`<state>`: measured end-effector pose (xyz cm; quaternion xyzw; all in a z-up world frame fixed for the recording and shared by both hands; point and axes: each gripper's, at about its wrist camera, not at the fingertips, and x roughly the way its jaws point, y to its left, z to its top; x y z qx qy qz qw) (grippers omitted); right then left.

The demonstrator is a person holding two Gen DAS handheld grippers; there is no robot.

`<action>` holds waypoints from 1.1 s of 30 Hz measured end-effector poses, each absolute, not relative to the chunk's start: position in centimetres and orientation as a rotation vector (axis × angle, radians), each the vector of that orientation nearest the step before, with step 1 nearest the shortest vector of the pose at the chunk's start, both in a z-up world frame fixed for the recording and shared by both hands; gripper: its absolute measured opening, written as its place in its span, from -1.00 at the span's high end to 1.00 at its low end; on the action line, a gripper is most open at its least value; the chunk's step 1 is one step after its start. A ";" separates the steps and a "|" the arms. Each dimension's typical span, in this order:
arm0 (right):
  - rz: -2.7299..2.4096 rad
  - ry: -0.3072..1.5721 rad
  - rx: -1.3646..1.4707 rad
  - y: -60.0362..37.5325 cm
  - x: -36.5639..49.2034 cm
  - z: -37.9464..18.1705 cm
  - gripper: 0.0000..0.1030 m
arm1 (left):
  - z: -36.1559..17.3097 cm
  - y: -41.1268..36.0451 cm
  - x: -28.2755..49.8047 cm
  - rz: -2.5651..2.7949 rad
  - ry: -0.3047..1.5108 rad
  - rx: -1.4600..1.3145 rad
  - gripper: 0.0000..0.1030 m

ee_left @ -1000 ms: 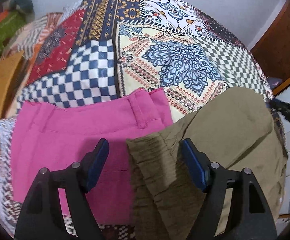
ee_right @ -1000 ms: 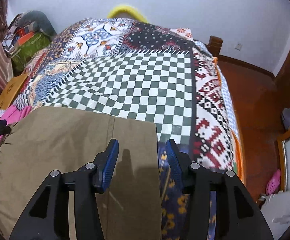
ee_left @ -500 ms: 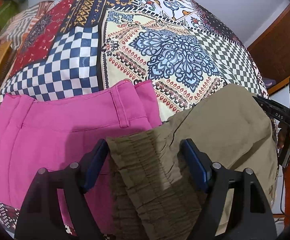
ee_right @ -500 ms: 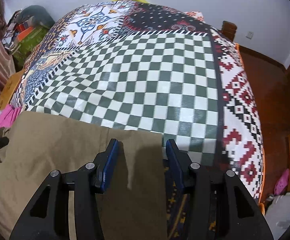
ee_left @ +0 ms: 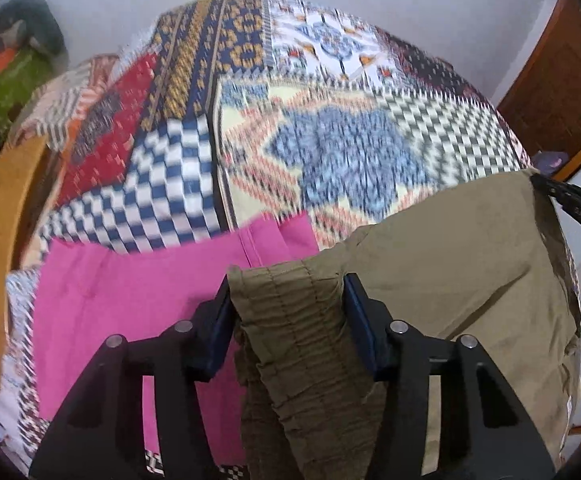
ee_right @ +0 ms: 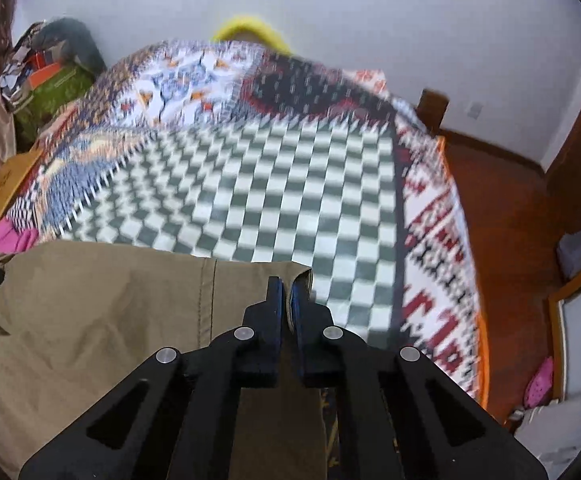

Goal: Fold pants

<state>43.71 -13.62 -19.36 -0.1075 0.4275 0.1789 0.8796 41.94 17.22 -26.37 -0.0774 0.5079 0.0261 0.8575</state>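
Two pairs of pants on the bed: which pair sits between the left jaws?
The olive-khaki pants: their gathered elastic waistband sits between the closing jaws of the left gripper. The pink pants lie flat beside them.

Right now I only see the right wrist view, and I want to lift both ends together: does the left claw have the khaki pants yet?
Observer: Yes. The left claw is closing on the bunched elastic waistband of the khaki pants, and the cloth fills the whole gap.
Operator: There is a scrap of pink at my left edge. What is it?
Observer: Pink pants, lying flat on the patterned bedspread with a belt loop showing. From the left wrist, the khaki waistband hangs in front of them.
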 end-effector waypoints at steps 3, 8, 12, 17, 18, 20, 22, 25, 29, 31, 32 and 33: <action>0.355 0.837 -0.214 -13.3 44.2 -17.3 0.93 | -24.8 17.5 43.2 0.080 1.034 -0.165 0.01; 0.368 0.788 -0.160 -13.3 44.0 -14.2 0.93 | -22.3 17.8 42.6 0.065 0.986 -0.194 0.01; 0.390 0.779 -0.124 -14.1 42.4 -12.8 0.93 | -20.0 17.4 40.5 0.052 0.956 -0.178 0.01; 0.417 0.757 -0.096 -15.2 38.9 -10.7 0.93 | -16.9 16.4 37.5 0.034 0.913 -0.161 0.01; 0.420 0.749 -0.091 -15.3 38.5 -10.4 0.93 | -16.4 16.2 36.9 0.031 0.905 -0.157 0.01; 0.433 0.731 -0.071 -15.8 36.8 -9.1 0.93 | -15.3 15.7 35.6 0.024 0.891 -0.149 0.01; 0.440 0.718 -0.058 -16.3 35.5 -8.2 0.93 | -14.4 15.3 34.5 0.018 0.881 -0.141 0.01; 0.445 0.696 -0.047 -16.9 33.2 -6.9 0.93 | -13.3 14.6 32.5 0.008 0.869 -0.132 0.02; 0.451 0.672 -0.023 -17.8 30.4 -5.6 0.93 | -12.1 13.7 29.8 -0.006 0.861 -0.116 0.04; 0.450 0.666 -0.022 -18.2 29.0 -5.2 0.93 | -11.9 13.4 28.7 -0.013 0.860 -0.118 0.04; 0.450 0.665 -0.017 -18.4 28.3 -5.0 0.93 | -11.8 13.3 28.0 -0.015 0.860 -0.120 0.04; 0.450 0.665 -0.015 -18.6 27.8 -4.9 0.93 | -11.7 13.2 27.4 -0.017 0.862 -0.120 0.04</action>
